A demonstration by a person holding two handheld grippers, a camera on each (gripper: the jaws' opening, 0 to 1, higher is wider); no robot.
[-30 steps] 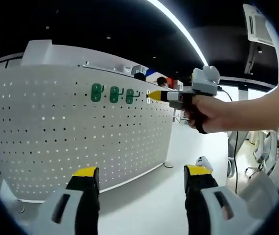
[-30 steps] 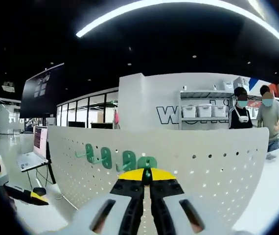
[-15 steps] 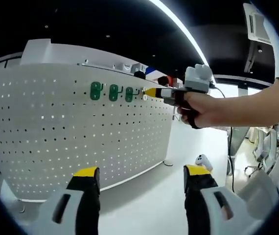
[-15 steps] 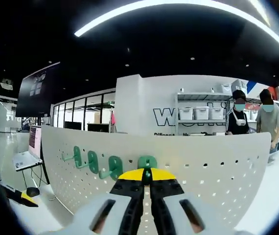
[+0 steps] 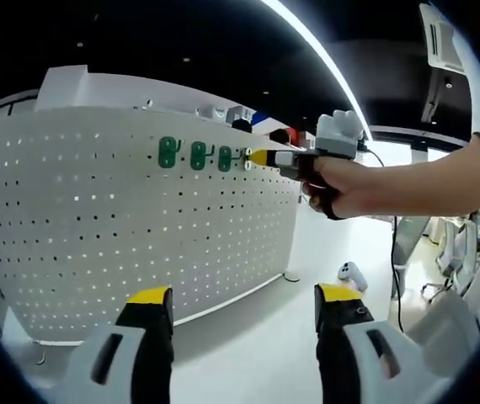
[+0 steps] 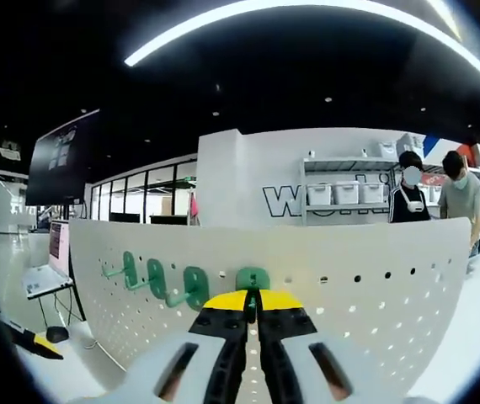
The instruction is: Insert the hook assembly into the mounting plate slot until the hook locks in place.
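Observation:
A white perforated mounting plate [image 5: 97, 219] stands upright, with three green hooks [image 5: 196, 156] in a row near its top edge. In the left gripper view my right gripper [image 5: 257, 157], held in a hand, has its yellow tip at the plate just right of that row. In the right gripper view its jaws are shut on a fourth green hook [image 6: 253, 279], whose back lies against the plate [image 6: 375, 295] beside the other hooks [image 6: 157, 274]. My left gripper [image 5: 242, 305] stands open well short of the plate, with nothing between its fingers.
Two people [image 6: 429, 198] stand behind the plate near shelves with white bins [image 6: 341, 192]. A laptop on a stand [image 6: 45, 273] is at the left. A small white device [image 5: 349, 273] lies on the floor, with chairs [image 5: 446, 269] beyond it.
My right gripper has moved in toward the plate with the green hook, which now sits against the plate beside the other three. The left gripper has stayed put and open.

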